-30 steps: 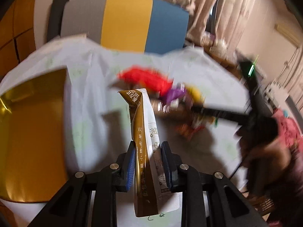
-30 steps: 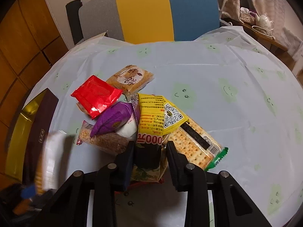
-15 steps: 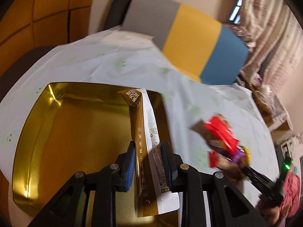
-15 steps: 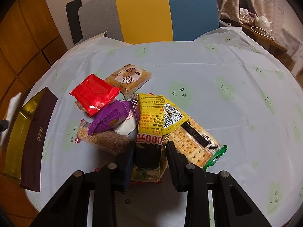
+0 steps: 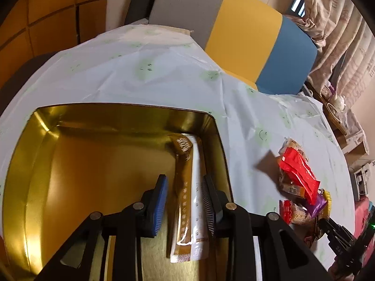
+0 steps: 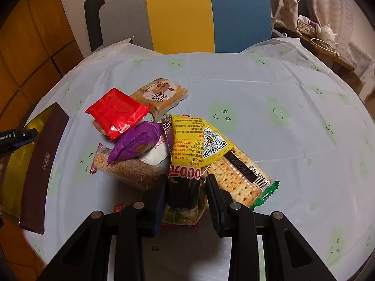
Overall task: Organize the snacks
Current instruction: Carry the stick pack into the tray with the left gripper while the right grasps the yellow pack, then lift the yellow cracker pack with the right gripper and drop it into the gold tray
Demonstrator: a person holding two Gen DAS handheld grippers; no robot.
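Observation:
A gold and white snack stick packet (image 5: 188, 194) lies flat in the gold tin (image 5: 93, 154), along its right wall. My left gripper (image 5: 185, 201) is open above it, fingers apart on either side of the packet. In the right wrist view a pile of snacks lies on the table: a red packet (image 6: 117, 112), a purple packet (image 6: 136, 142), a yellow packet (image 6: 192, 145), a cracker pack (image 6: 239, 175) and a round-biscuit pack (image 6: 161, 96). My right gripper (image 6: 185, 187) is shut on the yellow packet's dark lower end.
The table has a pale blue cloth (image 6: 281, 117) with green smiley faces. A grey, yellow and blue chair (image 6: 187, 11) stands behind it. The tin's dark brown wall (image 6: 39, 168) shows at the table's left edge. A side table with a teapot (image 6: 325, 32) stands at the right.
My left gripper carried the stick packet from over the table to the gold tin, then opened; the packet now lies in the tin. The right gripper stayed put on the yellow packet.

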